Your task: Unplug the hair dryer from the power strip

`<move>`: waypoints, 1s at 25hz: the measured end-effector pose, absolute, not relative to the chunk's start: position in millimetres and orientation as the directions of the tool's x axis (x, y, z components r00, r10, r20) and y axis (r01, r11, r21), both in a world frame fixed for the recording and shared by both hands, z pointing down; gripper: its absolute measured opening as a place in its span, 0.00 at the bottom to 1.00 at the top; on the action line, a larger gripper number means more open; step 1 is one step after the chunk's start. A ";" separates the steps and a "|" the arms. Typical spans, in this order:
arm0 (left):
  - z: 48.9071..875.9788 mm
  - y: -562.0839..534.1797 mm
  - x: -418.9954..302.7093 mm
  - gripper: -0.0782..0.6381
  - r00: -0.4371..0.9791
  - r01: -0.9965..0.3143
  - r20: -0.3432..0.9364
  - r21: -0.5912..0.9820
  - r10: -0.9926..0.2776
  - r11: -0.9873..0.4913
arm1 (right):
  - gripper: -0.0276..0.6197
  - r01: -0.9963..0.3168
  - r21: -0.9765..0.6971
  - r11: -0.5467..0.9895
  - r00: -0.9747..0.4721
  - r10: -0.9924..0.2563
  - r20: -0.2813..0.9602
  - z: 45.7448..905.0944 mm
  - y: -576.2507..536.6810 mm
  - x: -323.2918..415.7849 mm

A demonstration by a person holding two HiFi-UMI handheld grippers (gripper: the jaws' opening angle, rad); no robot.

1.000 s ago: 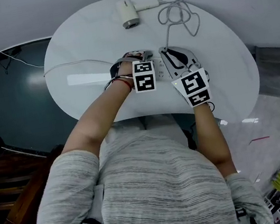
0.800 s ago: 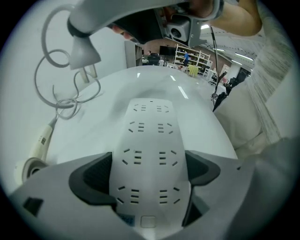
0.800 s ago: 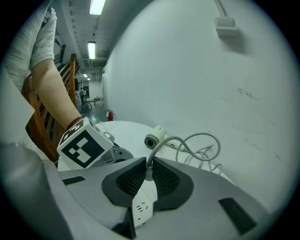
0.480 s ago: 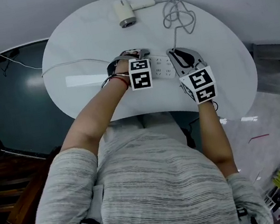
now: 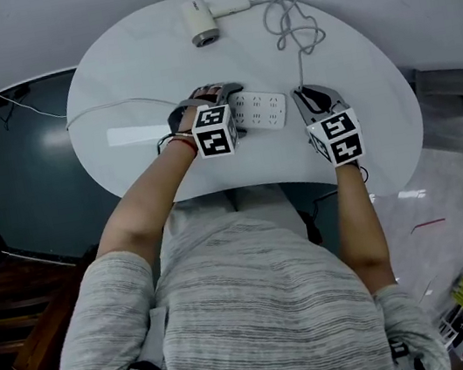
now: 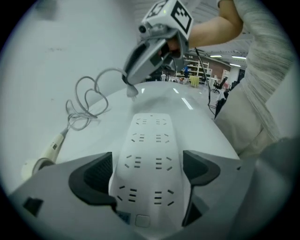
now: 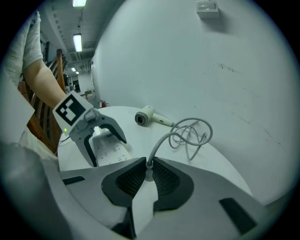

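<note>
The white power strip (image 5: 260, 110) lies mid-table, and my left gripper (image 5: 230, 100) is shut on its left end. In the left gripper view the strip (image 6: 150, 154) runs between both dark pads (image 6: 91, 178), its sockets bare. My right gripper (image 5: 308, 93) hovers to the right of the strip, apart from it, shut on the white plug (image 7: 147, 174). The plug's grey cord (image 7: 187, 133) loops back to the hair dryer (image 5: 201, 23) at the table's far edge. The left gripper view shows the right gripper (image 6: 131, 90) lifted beyond the strip's far end.
The round white table (image 5: 123, 75) drops off to dark floor on the left. The strip's own thin cable (image 5: 111, 108) trails off the left edge. Coiled dryer cord (image 5: 296, 25) lies at the far right. The person's body stands at the near edge.
My right gripper has drawn away to the right from the strip's end with the plug in its jaws. The left gripper stays clamped on the strip and shifted slightly left.
</note>
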State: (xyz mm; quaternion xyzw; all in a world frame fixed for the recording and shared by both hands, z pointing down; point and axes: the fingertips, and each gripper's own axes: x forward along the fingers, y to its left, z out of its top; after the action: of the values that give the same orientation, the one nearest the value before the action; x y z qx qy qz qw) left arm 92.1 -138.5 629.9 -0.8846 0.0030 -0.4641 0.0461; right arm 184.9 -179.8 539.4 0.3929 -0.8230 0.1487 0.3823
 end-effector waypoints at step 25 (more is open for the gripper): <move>495.2 -137.0 86.4 0.14 0.894 -0.376 0.338 0.212 -0.293 -0.902 | 0.14 -0.833 -0.086 0.547 -0.323 -0.353 0.878 608.0 -163.1 221.3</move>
State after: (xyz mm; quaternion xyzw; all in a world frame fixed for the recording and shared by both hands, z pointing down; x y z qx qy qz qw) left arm 86.4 -137.0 495.2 -0.9635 0.1737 -0.1507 -0.1374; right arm 221.3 -163.1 608.0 0.3875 -0.7648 0.2764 0.4341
